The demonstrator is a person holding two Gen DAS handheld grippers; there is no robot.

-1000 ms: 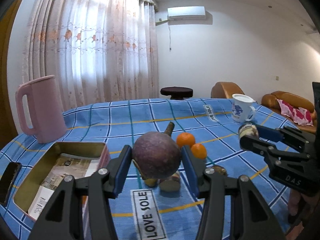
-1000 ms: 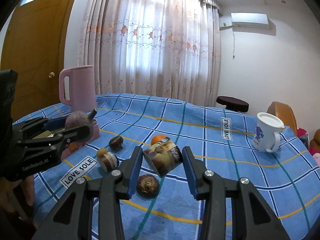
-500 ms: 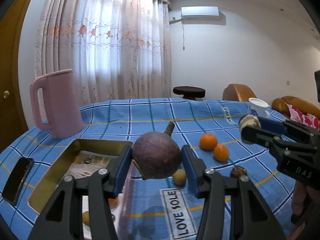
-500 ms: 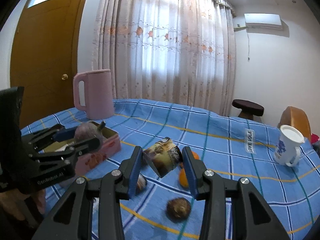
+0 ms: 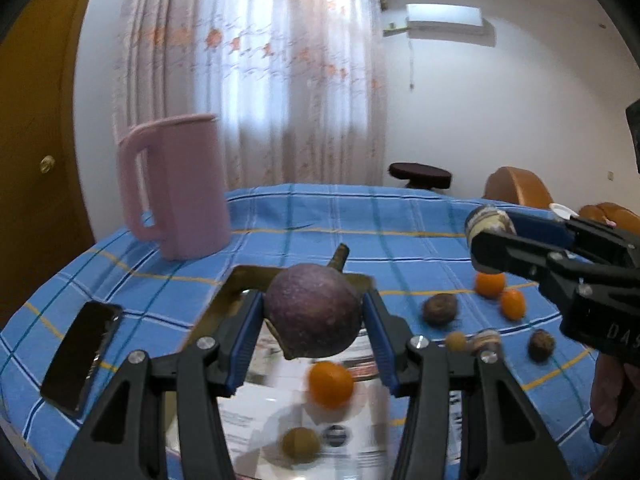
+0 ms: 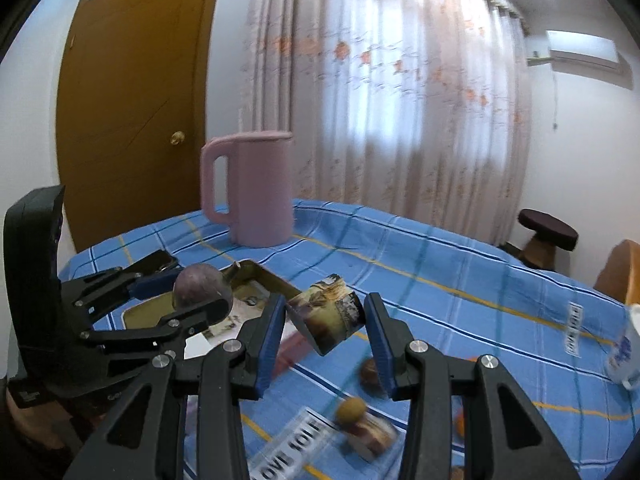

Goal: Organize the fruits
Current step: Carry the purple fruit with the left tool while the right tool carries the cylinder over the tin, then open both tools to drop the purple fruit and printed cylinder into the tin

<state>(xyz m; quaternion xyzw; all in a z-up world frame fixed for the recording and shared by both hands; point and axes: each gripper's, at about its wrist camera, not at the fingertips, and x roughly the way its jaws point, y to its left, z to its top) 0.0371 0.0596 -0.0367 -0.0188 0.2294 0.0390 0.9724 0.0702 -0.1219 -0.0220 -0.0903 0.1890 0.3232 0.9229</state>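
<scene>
My left gripper (image 5: 314, 326) is shut on a round purple mangosteen (image 5: 314, 316) with a short stem and holds it above the open gold tin box (image 5: 240, 280). An orange (image 5: 330, 384) and a small tan fruit (image 5: 300, 444) lie in the box. My right gripper (image 6: 326, 326) is shut on a small printed can (image 6: 326, 324), held in the air just right of the box (image 6: 264, 276). The left gripper with the mangosteen (image 6: 202, 286) shows in the right wrist view.
A pink jug (image 5: 176, 188) stands behind the box. A black phone (image 5: 80, 356) lies left of it. Loose oranges (image 5: 490, 284), brown fruits (image 5: 440, 308) and a small can (image 5: 486, 340) lie on the blue checked cloth to the right. A white mug (image 6: 624, 356) stands far right.
Both grippers have swung left with their loads. The mangosteen now hangs over the open box, whose inside has come into view. The right gripper followed toward the box.
</scene>
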